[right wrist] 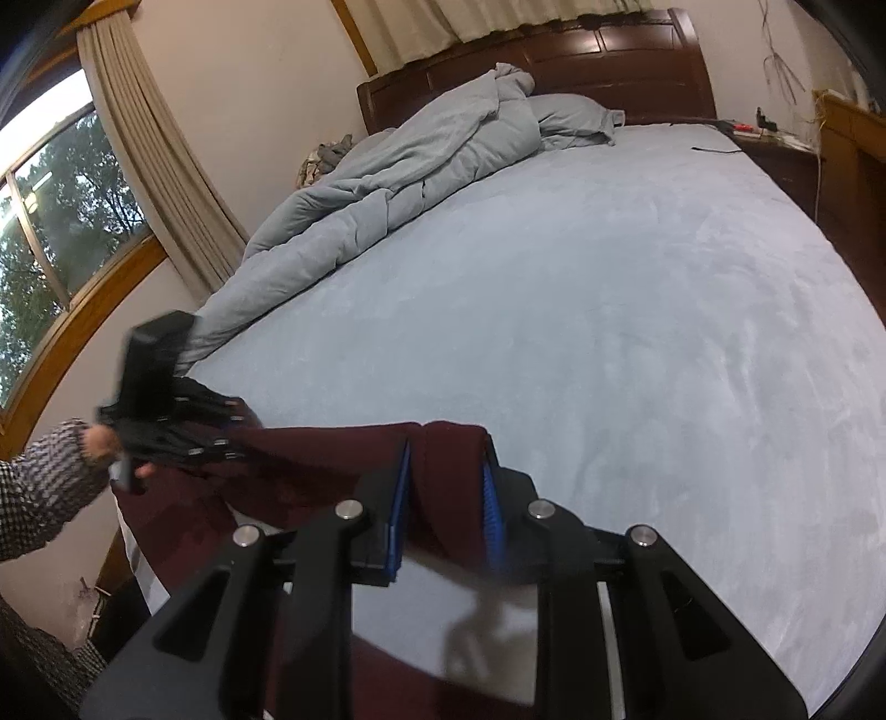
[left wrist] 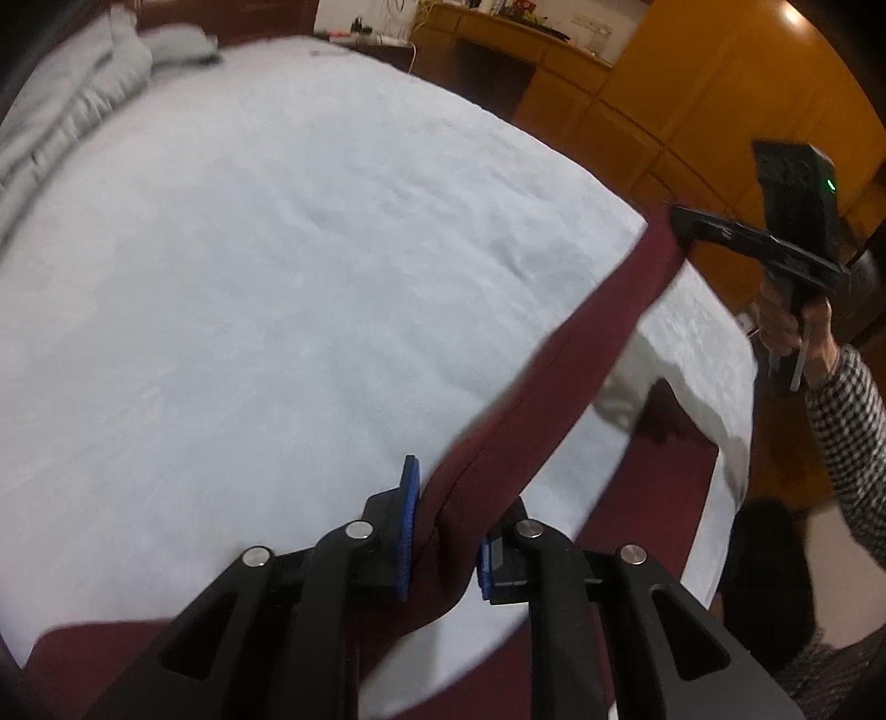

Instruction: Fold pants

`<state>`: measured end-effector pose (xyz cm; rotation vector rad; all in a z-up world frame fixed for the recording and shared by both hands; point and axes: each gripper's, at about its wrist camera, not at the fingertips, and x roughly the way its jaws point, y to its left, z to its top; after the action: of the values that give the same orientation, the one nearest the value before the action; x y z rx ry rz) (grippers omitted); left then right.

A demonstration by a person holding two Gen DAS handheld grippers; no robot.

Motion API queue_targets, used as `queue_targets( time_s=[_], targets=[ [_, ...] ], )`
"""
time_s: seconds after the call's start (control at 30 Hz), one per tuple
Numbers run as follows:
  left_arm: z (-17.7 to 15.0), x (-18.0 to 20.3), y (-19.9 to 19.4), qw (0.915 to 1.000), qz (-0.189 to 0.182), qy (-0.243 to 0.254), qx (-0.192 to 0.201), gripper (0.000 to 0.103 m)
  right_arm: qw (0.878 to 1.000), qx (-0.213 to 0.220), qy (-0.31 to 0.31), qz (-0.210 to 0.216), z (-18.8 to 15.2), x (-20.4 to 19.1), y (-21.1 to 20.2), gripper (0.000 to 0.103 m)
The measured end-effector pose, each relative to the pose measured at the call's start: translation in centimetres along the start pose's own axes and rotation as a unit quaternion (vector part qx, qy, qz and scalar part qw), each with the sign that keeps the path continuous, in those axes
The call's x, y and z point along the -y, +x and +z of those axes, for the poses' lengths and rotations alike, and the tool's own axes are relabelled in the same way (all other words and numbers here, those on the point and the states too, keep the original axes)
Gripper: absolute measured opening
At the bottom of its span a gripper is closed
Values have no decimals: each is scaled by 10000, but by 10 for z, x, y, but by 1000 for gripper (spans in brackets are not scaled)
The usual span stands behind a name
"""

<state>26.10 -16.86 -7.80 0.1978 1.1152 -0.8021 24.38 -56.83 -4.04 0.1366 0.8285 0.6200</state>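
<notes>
The left tongs [left wrist: 443, 545] are clamped on a fold of the maroon pants [left wrist: 559, 354], blue pads [left wrist: 407, 531] pressing the cloth from both sides. From there the fabric runs as a taut band, lifted off the bed [left wrist: 266, 249], to the right tongs [right wrist: 446, 487], which pinch its other end. Below the band, more maroon cloth hangs over the bed's near edge. Beyond both tongs lies a rumpled grey-blue duvet [right wrist: 387, 183] against the dark wooden headboard [right wrist: 609, 50].
</notes>
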Motion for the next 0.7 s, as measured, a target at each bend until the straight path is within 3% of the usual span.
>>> queue_targets(
  time_s=[0.13, 0.3, 0.57, 0.7],
  targets=[
    [-32, 43, -13, 9985, 546, 59, -29, 17, 9997, -141, -104, -140, -29, -16, -7, 22],
    [-64, 84, -5, 9957, 921, -2, 58, 17, 9986, -462, -51, -236, -73, -28, -9, 21],
    [-98, 137, 6, 9924, 1199, 91, 279, 17, 9973, -328, 72, -648, -123, -37, -40, 21],
    [-118, 164, 29, 9890, 1442, 332, 87, 17, 9958, -486, 205, -749, -150, -32, -46, 21]
  ],
)
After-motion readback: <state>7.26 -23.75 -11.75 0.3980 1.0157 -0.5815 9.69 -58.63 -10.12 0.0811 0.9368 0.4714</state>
